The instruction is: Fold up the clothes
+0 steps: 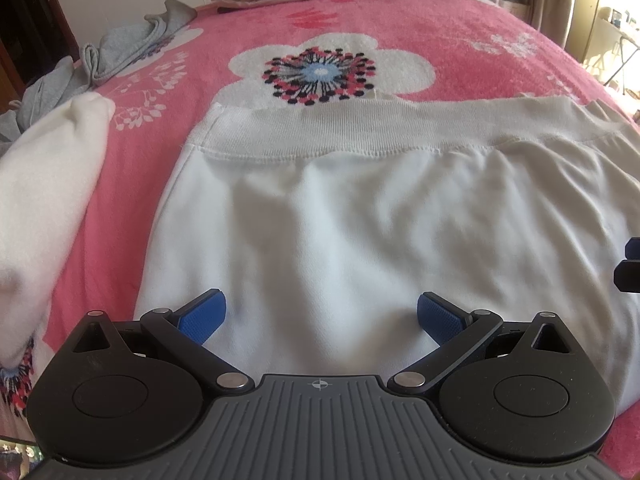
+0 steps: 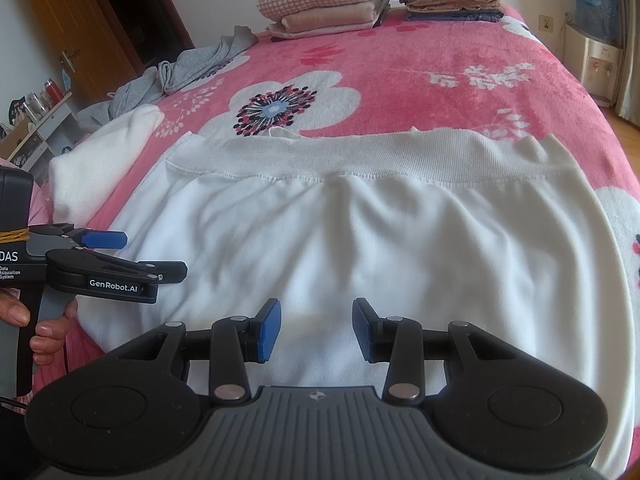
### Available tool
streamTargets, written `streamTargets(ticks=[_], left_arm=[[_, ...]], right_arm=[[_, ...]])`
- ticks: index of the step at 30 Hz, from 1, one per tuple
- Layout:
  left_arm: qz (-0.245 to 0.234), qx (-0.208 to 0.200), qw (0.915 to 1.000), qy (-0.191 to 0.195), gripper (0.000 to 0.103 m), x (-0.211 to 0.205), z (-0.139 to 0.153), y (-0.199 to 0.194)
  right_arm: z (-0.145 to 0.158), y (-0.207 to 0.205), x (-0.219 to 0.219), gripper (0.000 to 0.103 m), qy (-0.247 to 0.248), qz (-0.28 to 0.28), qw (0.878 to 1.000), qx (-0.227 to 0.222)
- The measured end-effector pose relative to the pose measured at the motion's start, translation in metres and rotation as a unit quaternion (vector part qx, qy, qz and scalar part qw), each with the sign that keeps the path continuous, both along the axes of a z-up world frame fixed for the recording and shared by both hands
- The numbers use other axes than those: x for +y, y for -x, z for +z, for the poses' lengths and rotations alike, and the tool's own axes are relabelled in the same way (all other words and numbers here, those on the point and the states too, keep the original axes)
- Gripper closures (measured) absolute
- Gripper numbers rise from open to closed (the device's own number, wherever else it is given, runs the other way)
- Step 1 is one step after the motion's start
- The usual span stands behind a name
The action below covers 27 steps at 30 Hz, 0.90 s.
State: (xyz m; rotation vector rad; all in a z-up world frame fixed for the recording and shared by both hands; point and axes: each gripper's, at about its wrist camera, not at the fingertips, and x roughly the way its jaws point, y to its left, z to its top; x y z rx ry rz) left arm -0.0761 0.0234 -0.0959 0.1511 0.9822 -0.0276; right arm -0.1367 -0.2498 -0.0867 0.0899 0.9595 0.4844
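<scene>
White garment (image 2: 360,232) spans the pink bed (image 2: 420,68); left gripper (image 1: 321,316) and right gripper (image 2: 316,330) hover, jaws spread, seemingly empty.

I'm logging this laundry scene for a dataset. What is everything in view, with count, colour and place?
sweatshirt: one, white, spread flat on the blanket, ribbed hem far side
blanket: one, pink, white flowers, covers the bed
grey clothes: one heap, unfolded, left edge
folded stacks: two, pink-beige and dark-topped, far end
door: one, brown wood, far left
left gripper: blue pads, open above the sweatshirt
right gripper: blue pads, open above the sweatshirt
hand: one, holding the left gripper's handle
</scene>
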Motion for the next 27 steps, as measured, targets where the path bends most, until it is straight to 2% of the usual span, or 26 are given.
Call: streamTargets(ticks=[6, 19, 27], left_arm=[[0.016, -0.007, 0.9998, -0.007, 0.0, 0.006, 0.004, -0.003], [0.047, 0.028, 0.9984, -0.012, 0.0, 0.005, -0.003, -0.008], [0.06, 0.042, 0.9972, -0.017, 0.0, 0.003, -0.003, -0.012]], right_arm=[[0.003, 0.0, 0.001, 0.061, 0.003, -0.004, 1.0, -0.011], [-0.001, -0.006, 0.004, 0.061, 0.049, -0.004, 0.998, -0.044], [-0.011, -0.016, -0.003, 0.061, 0.067, -0.016, 0.997, -0.041]])
